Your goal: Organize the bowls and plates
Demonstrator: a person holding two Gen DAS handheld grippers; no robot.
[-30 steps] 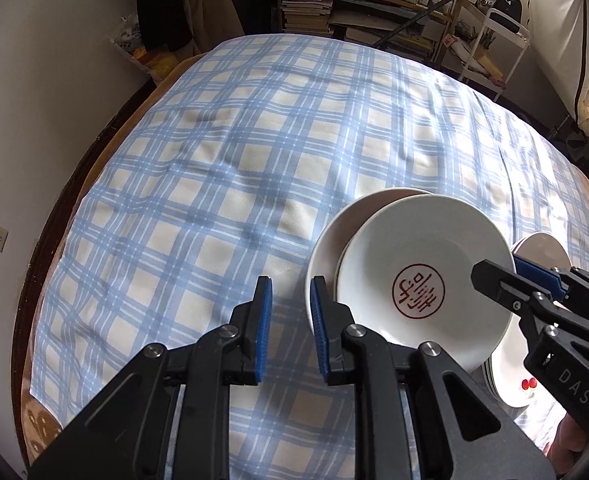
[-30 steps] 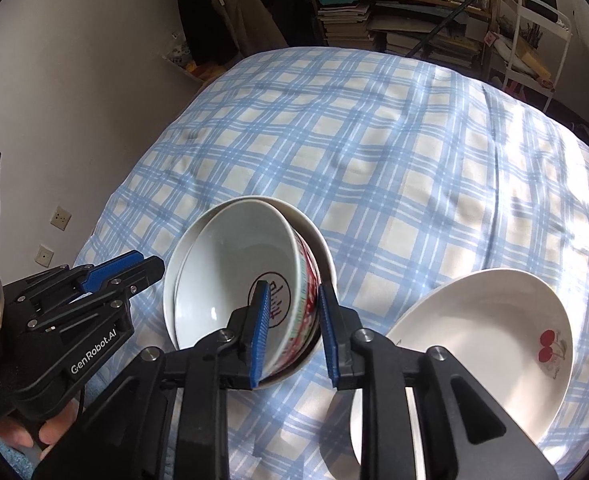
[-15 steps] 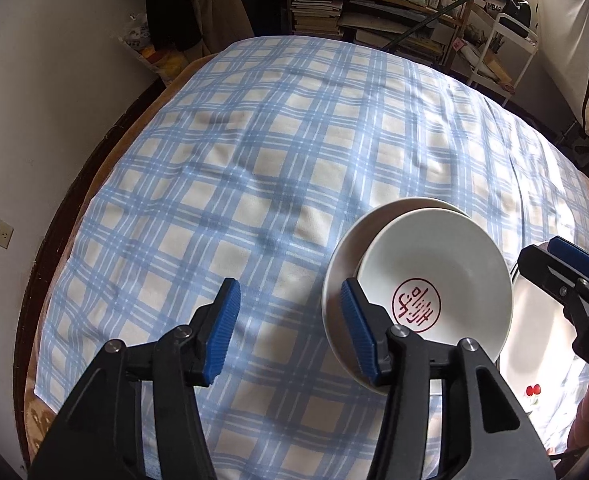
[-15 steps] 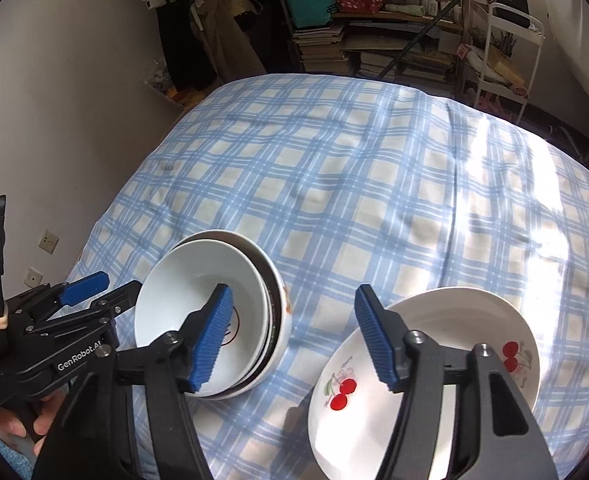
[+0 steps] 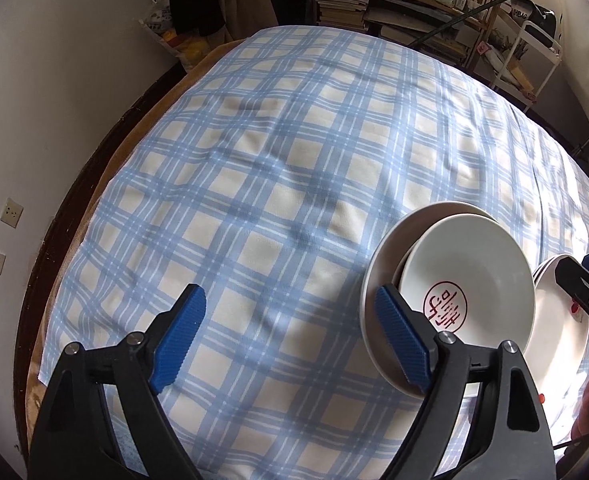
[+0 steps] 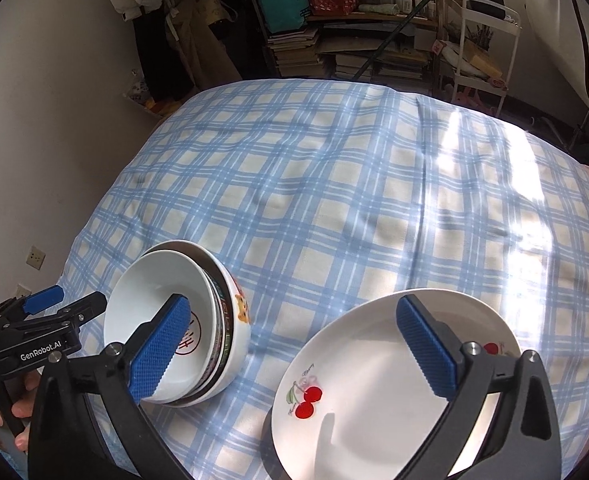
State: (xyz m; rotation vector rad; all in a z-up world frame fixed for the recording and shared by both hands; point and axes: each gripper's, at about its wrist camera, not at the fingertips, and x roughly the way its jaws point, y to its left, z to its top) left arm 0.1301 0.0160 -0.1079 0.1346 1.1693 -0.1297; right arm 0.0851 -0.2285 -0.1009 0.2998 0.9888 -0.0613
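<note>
Left gripper (image 5: 290,334) spread wide, holding nothing, poised over blue-checked cloth (image 5: 278,168), right pad (image 5: 402,342) just in front of nested bowls' (image 5: 466,288) rim. Right gripper (image 6: 294,346) likewise wide apart and empty, hanging above gap between bowls and cherry-printed plate (image 6: 374,392).

Bowls stacked one inside another, tilted, resting on cloth toward near left; innermost white with red round seal mark (image 5: 444,308) at bottom, outer one showing small orange figure on its side in right wrist view. Plate lying just beside stack, on its right, apart from it; looks like more than one plate in pile, rims visible in left wrist view. Cluttered bookshelf (image 6: 314,48) and white rack (image 6: 482,40) beyond far edge.
</note>
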